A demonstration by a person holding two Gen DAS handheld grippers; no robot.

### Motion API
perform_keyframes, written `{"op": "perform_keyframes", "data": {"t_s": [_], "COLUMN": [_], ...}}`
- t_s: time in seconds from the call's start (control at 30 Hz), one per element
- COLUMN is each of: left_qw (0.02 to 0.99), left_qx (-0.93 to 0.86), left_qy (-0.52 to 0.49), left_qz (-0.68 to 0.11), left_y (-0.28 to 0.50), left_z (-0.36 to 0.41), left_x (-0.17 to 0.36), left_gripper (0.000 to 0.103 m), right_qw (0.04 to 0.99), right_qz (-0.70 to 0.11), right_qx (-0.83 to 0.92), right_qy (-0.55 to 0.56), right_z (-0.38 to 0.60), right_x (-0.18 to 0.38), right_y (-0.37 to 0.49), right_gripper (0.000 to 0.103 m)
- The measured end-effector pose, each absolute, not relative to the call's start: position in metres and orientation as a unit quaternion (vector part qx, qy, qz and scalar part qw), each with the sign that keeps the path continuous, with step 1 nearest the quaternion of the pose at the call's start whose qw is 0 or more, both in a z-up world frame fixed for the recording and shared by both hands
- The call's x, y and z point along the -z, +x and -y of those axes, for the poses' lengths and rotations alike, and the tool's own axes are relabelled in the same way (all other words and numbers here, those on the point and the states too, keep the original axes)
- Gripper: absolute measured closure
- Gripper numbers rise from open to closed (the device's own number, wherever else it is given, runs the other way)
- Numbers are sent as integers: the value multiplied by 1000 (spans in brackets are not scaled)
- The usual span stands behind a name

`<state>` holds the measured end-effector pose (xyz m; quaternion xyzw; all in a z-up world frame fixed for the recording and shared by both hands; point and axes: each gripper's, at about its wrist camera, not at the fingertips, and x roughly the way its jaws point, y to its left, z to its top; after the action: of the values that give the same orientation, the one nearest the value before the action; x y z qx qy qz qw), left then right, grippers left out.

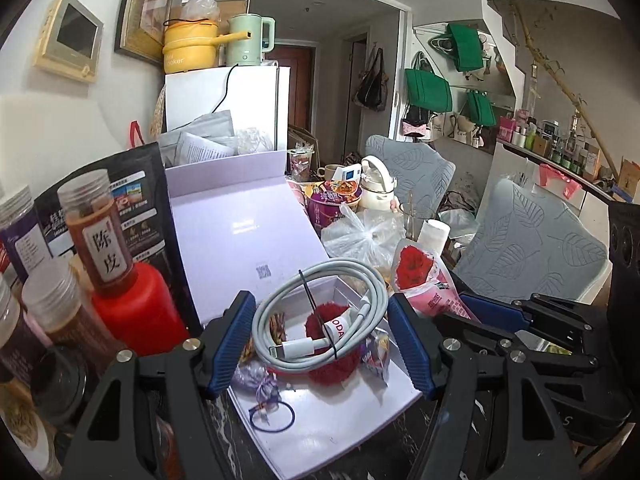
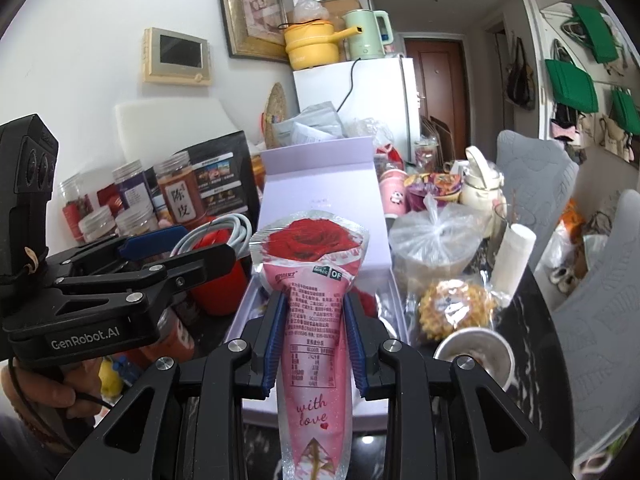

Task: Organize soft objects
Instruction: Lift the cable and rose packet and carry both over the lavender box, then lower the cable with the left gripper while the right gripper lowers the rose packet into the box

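Your right gripper (image 2: 314, 334) squeezes pink rose packet (image 2: 312, 320) between both fingers, over lilac box (image 2: 320, 184). Your left gripper (image 1: 322, 340) fingers spread wide; white cable coil (image 1: 320, 312) sits between them, on red fluffy ball (image 1: 332, 360).

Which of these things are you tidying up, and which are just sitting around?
Part of the job:
rose packet, held by the right gripper
white cable
red pompom
hair tie
lilac box
left gripper, open

Just lying about:
jars
red bottle
plastic bag
kettle
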<state>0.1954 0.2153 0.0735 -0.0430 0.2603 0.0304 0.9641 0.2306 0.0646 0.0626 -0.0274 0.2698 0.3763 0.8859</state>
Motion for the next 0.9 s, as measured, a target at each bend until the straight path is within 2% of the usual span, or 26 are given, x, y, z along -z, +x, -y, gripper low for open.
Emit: {"op": "perform_keyframes", "data": {"t_s": [0.3, 0.9], "left_qw": [962, 938], "left_qx": [-37, -62], "left_qy": [-40, -54], "left_qz": [-268, -336], "left_y": [234, 272], "left_z": [-224, -243], "left_x": [-64, -7], "left_gripper": [35, 35], "right_qw": [889, 866], "right_qz": [-266, -319], "right_qx": [-372, -383], "right_qy": [-25, -37], "right_z": [-79, -109], "right_x": [-61, -8], "right_y": [271, 309], "right_gripper": [74, 74]}}
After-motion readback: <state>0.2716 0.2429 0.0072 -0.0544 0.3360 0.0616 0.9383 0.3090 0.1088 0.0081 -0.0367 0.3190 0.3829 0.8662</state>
